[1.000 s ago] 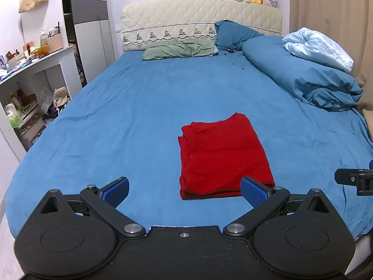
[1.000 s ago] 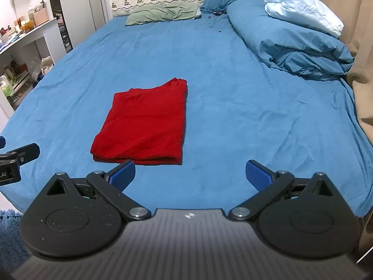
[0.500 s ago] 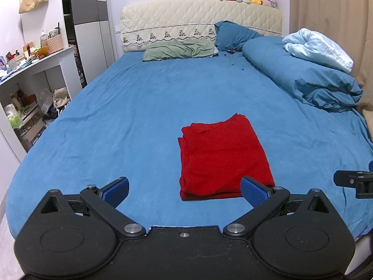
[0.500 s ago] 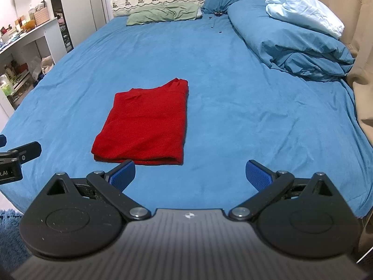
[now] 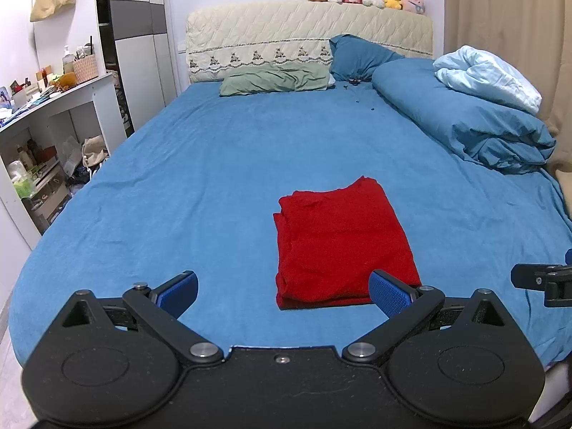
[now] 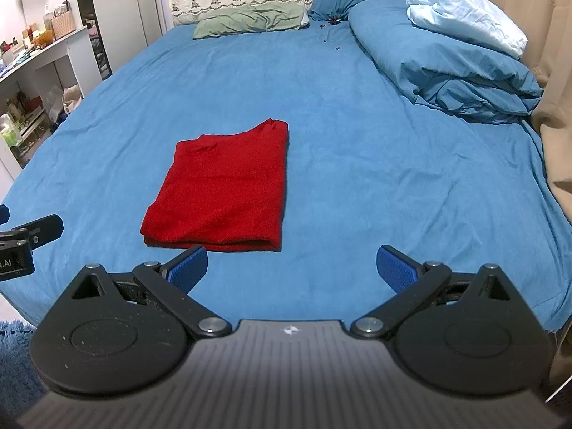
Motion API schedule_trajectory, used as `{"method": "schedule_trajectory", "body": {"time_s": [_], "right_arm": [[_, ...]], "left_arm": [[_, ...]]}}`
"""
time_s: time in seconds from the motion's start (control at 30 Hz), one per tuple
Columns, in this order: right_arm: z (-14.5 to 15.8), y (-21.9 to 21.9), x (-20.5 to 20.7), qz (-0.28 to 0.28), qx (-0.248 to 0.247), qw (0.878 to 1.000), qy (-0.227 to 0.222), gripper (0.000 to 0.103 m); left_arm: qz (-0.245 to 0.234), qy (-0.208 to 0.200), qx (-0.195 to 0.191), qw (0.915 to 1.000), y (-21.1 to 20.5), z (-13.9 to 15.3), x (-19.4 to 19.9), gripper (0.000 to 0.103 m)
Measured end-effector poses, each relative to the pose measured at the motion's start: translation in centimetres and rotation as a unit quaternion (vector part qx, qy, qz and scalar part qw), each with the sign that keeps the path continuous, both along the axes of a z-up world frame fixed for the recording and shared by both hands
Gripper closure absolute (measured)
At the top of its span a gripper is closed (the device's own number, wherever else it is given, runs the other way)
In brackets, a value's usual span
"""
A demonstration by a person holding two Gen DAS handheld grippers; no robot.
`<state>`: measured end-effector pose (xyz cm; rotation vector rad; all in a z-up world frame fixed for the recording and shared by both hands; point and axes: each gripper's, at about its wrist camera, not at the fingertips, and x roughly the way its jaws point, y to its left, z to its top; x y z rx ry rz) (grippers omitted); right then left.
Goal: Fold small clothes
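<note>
Left wrist view: the left gripper spreads wide and empty at the bed's near edge; the folded red garment lies flat on the bed just beyond its right finger.

Right wrist view: the right gripper is likewise wide and empty, with the garment beyond its left finger.

Black gripper, seemingly ribbed blue pads

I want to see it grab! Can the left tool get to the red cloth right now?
Probably yes. The left tool is open, the red cloth lies folded just ahead on the bed, and nothing sits between them.
</note>
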<state>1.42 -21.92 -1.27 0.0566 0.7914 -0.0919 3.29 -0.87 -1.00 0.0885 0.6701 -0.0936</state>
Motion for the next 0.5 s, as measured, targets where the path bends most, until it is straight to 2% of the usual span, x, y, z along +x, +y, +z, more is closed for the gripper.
{"method": "schedule_trajectory", "body": {"time_s": [0.5], "right_arm": [[0.18, 0.66, -0.18, 0.003, -0.004, 1.0, -0.003, 0.0]], "left_arm": [[0.008, -0.007, -0.001, 0.9999, 0.37, 0.15, 0.08, 0.0]]}}
